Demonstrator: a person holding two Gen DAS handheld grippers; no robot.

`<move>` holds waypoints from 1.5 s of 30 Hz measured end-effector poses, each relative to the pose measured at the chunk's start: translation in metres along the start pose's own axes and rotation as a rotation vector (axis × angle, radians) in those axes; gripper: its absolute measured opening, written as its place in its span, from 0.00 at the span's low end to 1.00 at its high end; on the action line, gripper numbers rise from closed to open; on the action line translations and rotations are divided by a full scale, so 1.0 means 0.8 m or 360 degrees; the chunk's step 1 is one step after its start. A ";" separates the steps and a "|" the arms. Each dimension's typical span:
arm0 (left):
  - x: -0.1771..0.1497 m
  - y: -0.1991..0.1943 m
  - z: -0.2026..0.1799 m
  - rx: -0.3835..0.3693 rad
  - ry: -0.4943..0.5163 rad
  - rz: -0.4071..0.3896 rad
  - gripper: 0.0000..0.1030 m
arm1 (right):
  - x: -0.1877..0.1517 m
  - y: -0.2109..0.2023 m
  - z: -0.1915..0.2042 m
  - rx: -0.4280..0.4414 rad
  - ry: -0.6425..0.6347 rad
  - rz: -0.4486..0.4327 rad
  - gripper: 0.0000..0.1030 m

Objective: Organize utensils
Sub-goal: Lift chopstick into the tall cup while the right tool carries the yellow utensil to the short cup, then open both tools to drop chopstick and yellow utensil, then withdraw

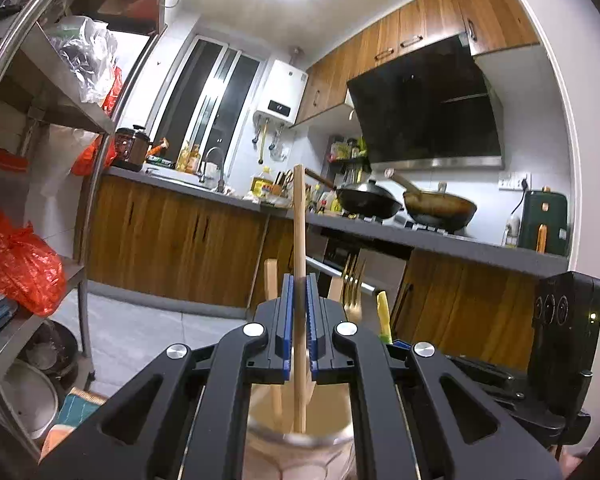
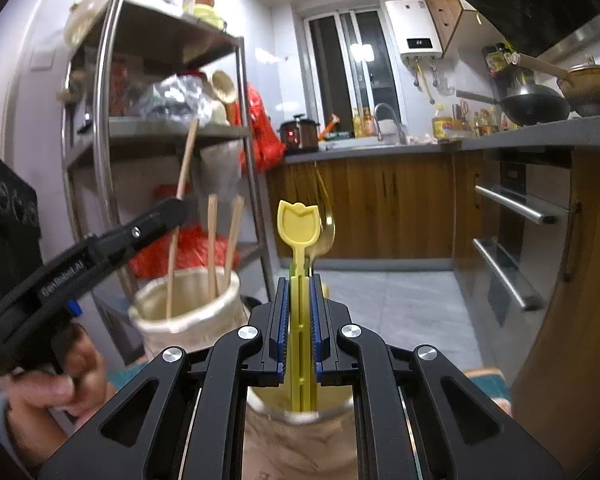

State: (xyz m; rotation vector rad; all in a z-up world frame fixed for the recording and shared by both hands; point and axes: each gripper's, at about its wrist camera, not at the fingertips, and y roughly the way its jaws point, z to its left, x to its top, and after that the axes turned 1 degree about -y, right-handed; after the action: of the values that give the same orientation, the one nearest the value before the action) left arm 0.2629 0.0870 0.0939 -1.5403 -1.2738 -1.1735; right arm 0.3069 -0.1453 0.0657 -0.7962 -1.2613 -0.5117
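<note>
My left gripper [image 1: 299, 280] is shut on a long wooden chopstick [image 1: 299, 216] that stands upright with its lower end inside a cream holder [image 1: 268, 412]. Other wooden sticks [image 1: 271, 276] stand in the same holder. My right gripper [image 2: 299, 280] is shut on a yellow tulip-shaped plastic spoon [image 2: 299, 224], whose handle reaches down into a second cream holder [image 2: 332, 404]. A gold spoon [image 2: 327, 236] stands beside it. In the right wrist view the left gripper [image 2: 180, 210] grips the chopstick [image 2: 188, 152] above the first holder [image 2: 188, 320]. A gold fork [image 1: 354, 280] shows in the left wrist view.
A steel shelf rack [image 2: 108, 128] with red bags [image 1: 16, 260] stands at the left. Wooden kitchen cabinets and a grey counter [image 1: 420, 236] with two woks [image 1: 440, 204] run behind. An oven with steel handles [image 2: 512, 208] is at the right. A tiled floor [image 2: 400, 304] lies below.
</note>
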 end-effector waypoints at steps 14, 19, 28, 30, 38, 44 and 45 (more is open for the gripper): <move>-0.012 0.007 0.000 0.0167 0.0121 0.0204 0.07 | -0.014 0.009 -0.004 -0.0085 0.0010 0.0142 0.11; -0.013 0.006 -0.002 0.0178 0.0143 0.0208 0.26 | -0.015 0.008 -0.003 -0.0095 0.0009 0.0151 0.11; -0.006 -0.023 -0.026 0.0186 0.0237 0.0131 0.63 | -0.009 -0.008 0.001 -0.0059 0.0008 0.0106 0.20; -0.003 -0.033 -0.030 0.0179 0.0246 0.0117 0.64 | -0.008 -0.016 0.001 -0.0053 0.0015 0.0092 0.23; -0.007 -0.069 -0.032 0.0194 0.0222 0.0196 0.68 | -0.008 -0.050 0.008 -0.0013 0.0030 0.0068 0.26; -0.017 -0.091 -0.027 0.0224 0.0214 0.0266 0.68 | -0.013 -0.063 0.014 -0.0008 0.0017 0.0092 0.26; -0.019 -0.093 -0.025 0.0230 0.0212 0.0278 0.68 | -0.015 -0.065 0.015 -0.0008 0.0018 0.0096 0.26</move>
State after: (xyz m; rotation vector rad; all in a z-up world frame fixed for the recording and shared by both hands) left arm 0.1856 0.0771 0.0860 -1.4127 -1.0891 -1.0314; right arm 0.2585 -0.1705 0.0678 -0.8320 -1.2222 -0.4706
